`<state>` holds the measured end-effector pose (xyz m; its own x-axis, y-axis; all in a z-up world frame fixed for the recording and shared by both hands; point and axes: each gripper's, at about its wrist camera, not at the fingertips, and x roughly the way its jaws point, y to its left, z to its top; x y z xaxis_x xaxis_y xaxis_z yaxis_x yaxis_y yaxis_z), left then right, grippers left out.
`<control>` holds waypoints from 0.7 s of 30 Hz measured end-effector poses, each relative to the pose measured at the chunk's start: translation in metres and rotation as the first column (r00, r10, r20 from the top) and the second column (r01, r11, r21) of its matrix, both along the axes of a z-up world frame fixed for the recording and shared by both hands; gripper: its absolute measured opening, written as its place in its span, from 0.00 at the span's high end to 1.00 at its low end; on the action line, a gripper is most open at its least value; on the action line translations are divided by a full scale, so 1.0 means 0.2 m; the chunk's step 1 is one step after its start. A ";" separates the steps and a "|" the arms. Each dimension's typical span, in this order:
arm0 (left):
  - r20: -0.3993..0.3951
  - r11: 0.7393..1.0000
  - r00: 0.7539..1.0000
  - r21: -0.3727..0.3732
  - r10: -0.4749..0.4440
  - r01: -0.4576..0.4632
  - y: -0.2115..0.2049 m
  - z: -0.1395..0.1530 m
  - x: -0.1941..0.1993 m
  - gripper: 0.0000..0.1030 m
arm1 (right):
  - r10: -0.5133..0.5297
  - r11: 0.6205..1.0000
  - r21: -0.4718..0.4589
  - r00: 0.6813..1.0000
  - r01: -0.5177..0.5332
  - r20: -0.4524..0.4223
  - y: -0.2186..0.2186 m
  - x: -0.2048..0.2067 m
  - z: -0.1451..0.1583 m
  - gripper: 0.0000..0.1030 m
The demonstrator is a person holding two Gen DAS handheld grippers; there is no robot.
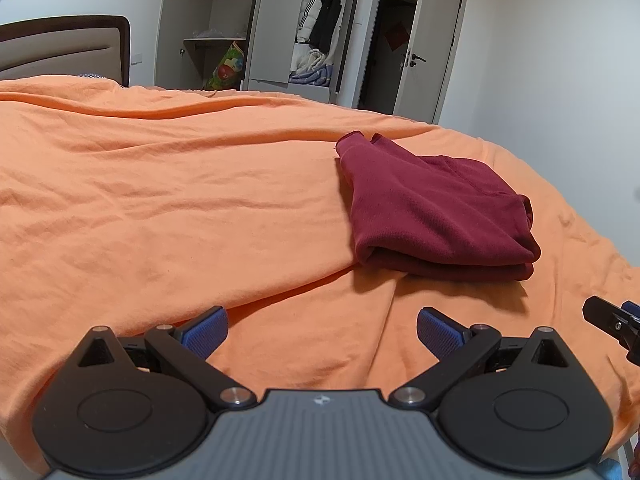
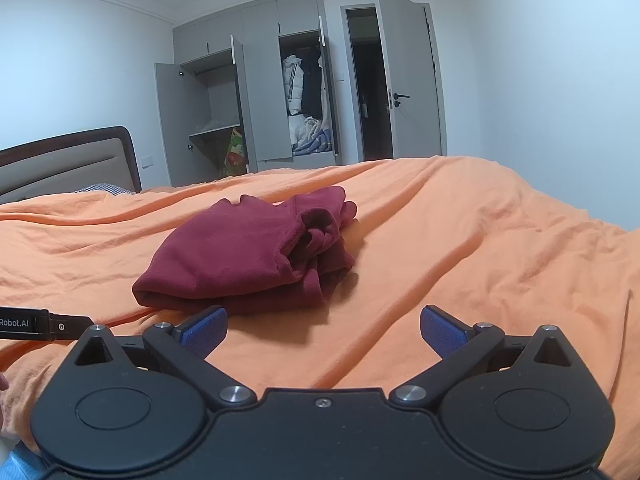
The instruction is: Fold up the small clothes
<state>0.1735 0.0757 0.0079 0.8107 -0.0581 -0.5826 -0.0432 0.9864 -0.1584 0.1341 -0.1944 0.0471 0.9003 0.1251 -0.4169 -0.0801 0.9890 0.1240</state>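
Nearest in the left wrist view, the left claw (image 1: 322, 330) is released, its blue pads (image 1: 204, 332) spread wide with nothing between them but the orange sheet (image 1: 160, 208). In the right wrist view the right claw (image 2: 323, 330) is likewise released and empty, pads apart over the sheet. Each claw shows at the edge of the other's view: the right one at 3 o'clock in the left view, the left one at 9 o'clock in the right view, so they hang side by side at the near edge of the bed.

Beyond them lies the garment (image 1: 436, 208), a dark red knit piece resting on the sheet, apart from both claws. It sits at 1 o'clock from the left claw and at 11 o'clock from the right claw (image 2: 248, 252). It is already doubled into a compact stack with a thick fold along its near edge. On its right end, cuffs or a hem bunch loosely rather than lying flat.

By my reading, the folding of this piece is essentially done and both claws are clear of it. The next move probably calls for tidying that bunched end, or else fetching another garment; none shows on the bed.

Farthest off stand the headboard (image 2: 68, 160) at 10 o'clock, an open wardrobe (image 2: 256, 92) with hanging clothes at 12, and a door (image 2: 408, 76) at 1 o'clock.
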 end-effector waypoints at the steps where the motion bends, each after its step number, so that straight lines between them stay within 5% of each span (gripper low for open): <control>1: -0.006 1.000 1.000 -0.001 0.001 -0.001 0.00 0.00 0.00 0.00 | 0.000 1.000 0.000 1.000 0.000 -0.002 0.00 0.00 0.00 0.01; 21: -0.051 0.998 0.998 0.050 0.042 -0.039 -0.02 -0.02 0.06 0.00 | -0.017 1.000 0.007 0.999 0.017 -0.029 -0.02 0.03 -0.02 0.01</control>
<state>0.1848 0.0720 0.0043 0.7800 0.0038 -0.6258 -0.0902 0.9902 -0.1063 0.1402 -0.1988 0.0427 0.8900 0.1129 -0.4418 -0.0594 0.9893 0.1330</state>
